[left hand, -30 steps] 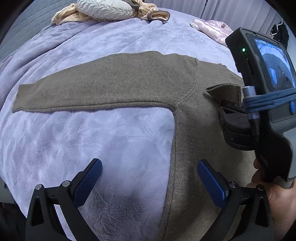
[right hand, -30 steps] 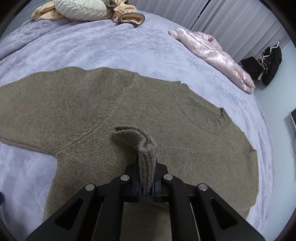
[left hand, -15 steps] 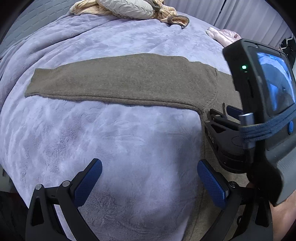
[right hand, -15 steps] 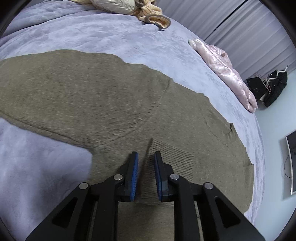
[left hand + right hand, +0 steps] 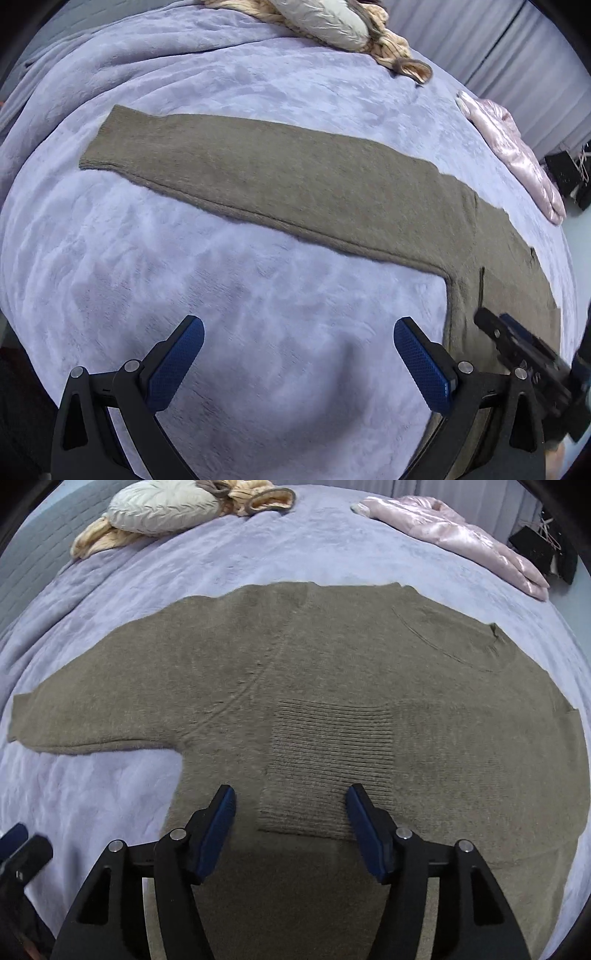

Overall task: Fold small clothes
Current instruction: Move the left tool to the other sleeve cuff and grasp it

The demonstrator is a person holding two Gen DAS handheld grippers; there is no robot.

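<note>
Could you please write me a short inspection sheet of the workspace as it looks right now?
Surface: lilac plush blanket over the bed.
Job's things: olive sweater lying flat, one sleeve stretched out, the other sleeve's ribbed cuff folded onto the body.
Clutter: pink satin jacket; cream quilted jacket on a beige knit.
Grippers: left gripper open, empty; right gripper open above the cuff.
Cables: nothing seen.
Surroundings: grey curtains; black items beside the bed.
</note>
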